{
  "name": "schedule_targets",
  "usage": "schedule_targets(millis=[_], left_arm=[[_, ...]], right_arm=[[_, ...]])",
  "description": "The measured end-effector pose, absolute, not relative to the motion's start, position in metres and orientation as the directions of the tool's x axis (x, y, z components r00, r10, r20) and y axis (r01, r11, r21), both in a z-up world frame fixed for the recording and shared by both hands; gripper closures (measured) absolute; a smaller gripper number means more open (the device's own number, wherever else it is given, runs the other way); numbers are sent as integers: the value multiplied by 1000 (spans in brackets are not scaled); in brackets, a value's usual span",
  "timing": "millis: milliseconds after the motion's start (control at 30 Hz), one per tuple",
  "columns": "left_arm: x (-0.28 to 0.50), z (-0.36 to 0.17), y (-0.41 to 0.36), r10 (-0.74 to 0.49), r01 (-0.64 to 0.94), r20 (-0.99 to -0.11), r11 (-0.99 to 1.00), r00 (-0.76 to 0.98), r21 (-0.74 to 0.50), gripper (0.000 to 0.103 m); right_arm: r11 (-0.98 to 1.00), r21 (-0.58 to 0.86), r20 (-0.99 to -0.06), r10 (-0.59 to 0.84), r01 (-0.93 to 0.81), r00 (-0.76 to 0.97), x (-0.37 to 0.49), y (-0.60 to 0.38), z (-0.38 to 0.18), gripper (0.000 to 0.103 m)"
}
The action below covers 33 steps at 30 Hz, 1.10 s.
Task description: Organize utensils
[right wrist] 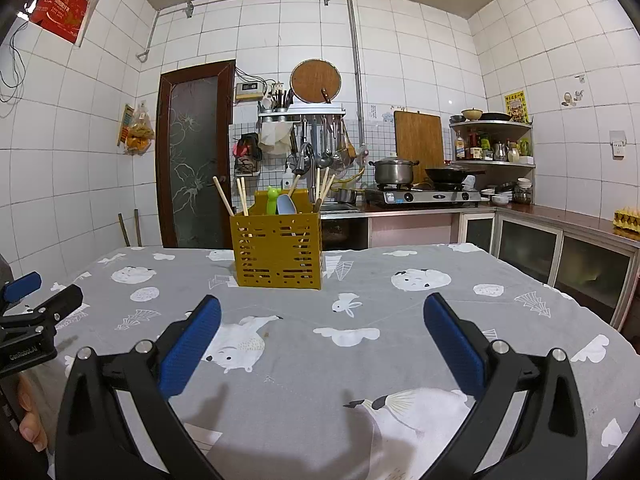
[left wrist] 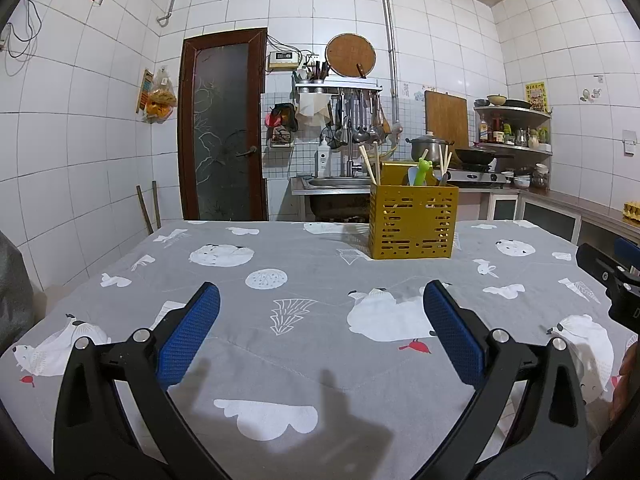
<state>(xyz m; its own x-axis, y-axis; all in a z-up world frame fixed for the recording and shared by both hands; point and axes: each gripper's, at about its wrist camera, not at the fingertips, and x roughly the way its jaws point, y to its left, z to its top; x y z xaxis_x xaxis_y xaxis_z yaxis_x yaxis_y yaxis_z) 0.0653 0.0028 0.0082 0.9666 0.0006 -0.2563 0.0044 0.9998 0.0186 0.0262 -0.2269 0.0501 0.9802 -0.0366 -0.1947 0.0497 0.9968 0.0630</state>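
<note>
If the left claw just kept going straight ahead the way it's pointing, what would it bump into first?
Probably the gray tablecloth: the left gripper, jaws open, looks tilted slightly down toward it. The yellow utensil caddy stands farther off, to the right of that line.

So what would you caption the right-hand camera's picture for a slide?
Open right tongs hover empty over the bear-print tablecloth, facing a yellow utensil holder filled with chopsticks.
</note>
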Motion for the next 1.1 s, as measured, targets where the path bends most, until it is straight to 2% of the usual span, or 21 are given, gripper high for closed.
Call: schedule_targets(millis=[1100], left_arm=[[59,9,-2,5,5,-232,999,973,42,5]], right_arm=[[997,60,-196,-37,49,980,26,-226,50,4]])
